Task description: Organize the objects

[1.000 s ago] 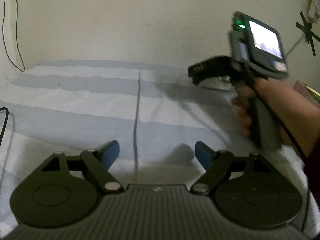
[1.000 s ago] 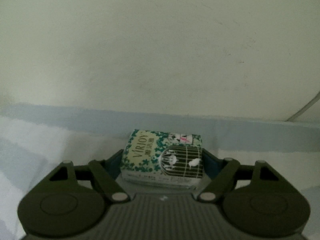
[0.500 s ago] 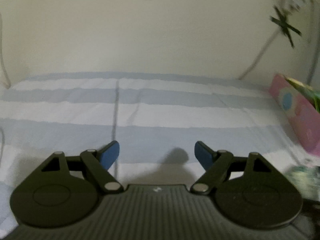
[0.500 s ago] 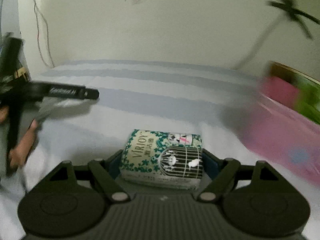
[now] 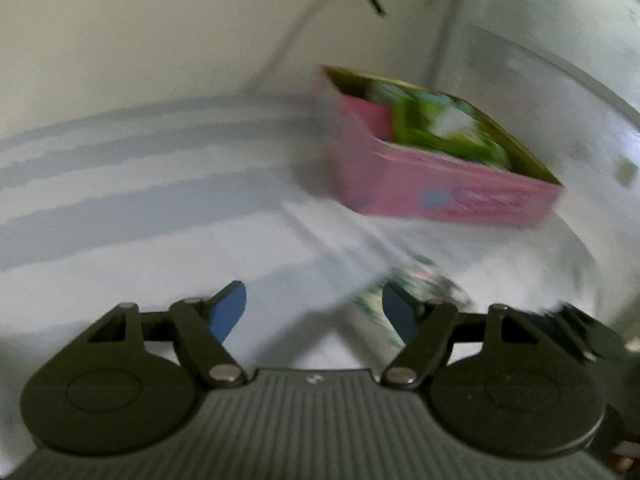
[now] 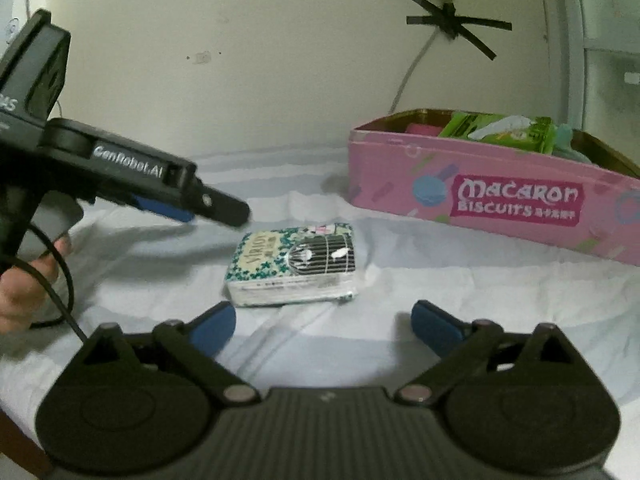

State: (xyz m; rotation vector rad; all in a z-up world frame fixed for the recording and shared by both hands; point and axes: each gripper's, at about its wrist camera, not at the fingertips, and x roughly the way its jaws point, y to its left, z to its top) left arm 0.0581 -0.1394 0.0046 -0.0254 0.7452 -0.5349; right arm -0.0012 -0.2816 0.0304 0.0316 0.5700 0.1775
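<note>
A green-and-white tissue pack (image 6: 294, 266) lies flat on the striped bed sheet, a little ahead of my right gripper (image 6: 322, 312). That gripper's jaws are opening wide, with nothing between the blue pads. My left gripper (image 6: 224, 208) reaches in from the left, its tip just above and left of the pack. In the blurred left wrist view the left gripper (image 5: 313, 296) has its jaws closing on nothing. There the pack (image 5: 436, 284) smears behind and beside the right blue finger (image 5: 398, 312).
A pink Macaron Biscuits box (image 6: 516, 200) stands open at the back right with green packets inside; in the left wrist view the pink box (image 5: 420, 184) is ahead to the right. A wall with taped cable (image 6: 452, 20) runs behind the bed. A hand (image 6: 24, 292) holds the left gripper.
My right gripper swung across the bed, let go of the tissue pack and drew back from it. My left gripper turned right, bringing the pink box and the pack into its view.
</note>
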